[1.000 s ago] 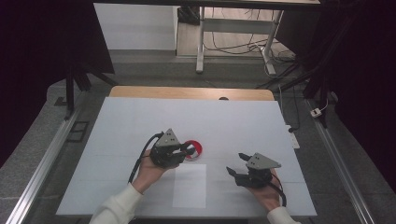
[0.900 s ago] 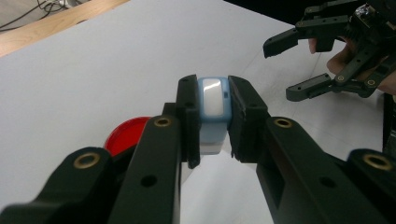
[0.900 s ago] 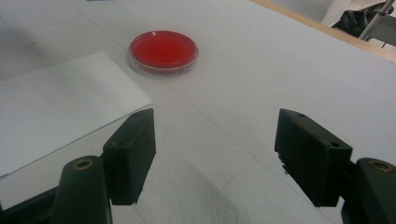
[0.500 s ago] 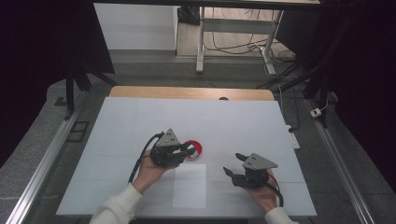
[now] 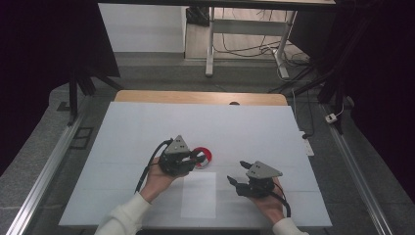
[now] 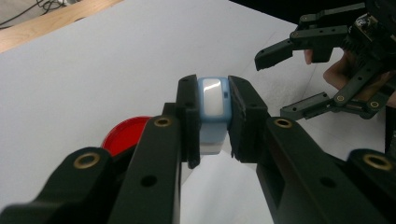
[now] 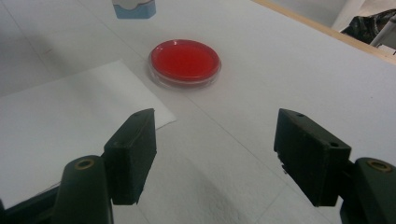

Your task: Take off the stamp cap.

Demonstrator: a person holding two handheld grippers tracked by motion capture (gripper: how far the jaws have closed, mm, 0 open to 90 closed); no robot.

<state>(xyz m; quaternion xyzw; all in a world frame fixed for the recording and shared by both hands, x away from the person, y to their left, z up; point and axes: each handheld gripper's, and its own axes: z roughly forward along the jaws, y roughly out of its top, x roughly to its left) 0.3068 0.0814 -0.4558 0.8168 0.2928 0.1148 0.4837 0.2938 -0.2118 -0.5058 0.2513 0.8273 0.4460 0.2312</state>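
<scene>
The small blue-and-white block [image 6: 212, 114] is pinched in the left gripper [image 5: 195, 159] just above the red dish [image 5: 204, 155] near the table's [image 5: 122, 147] middle; the right gripper [image 5: 234, 181], jaws spread and empty, is parked toward the near edge, dish straight ahead.

One camera looks down from high up; two sit low and close. All see the red dish [image 5: 202, 155].
</scene>
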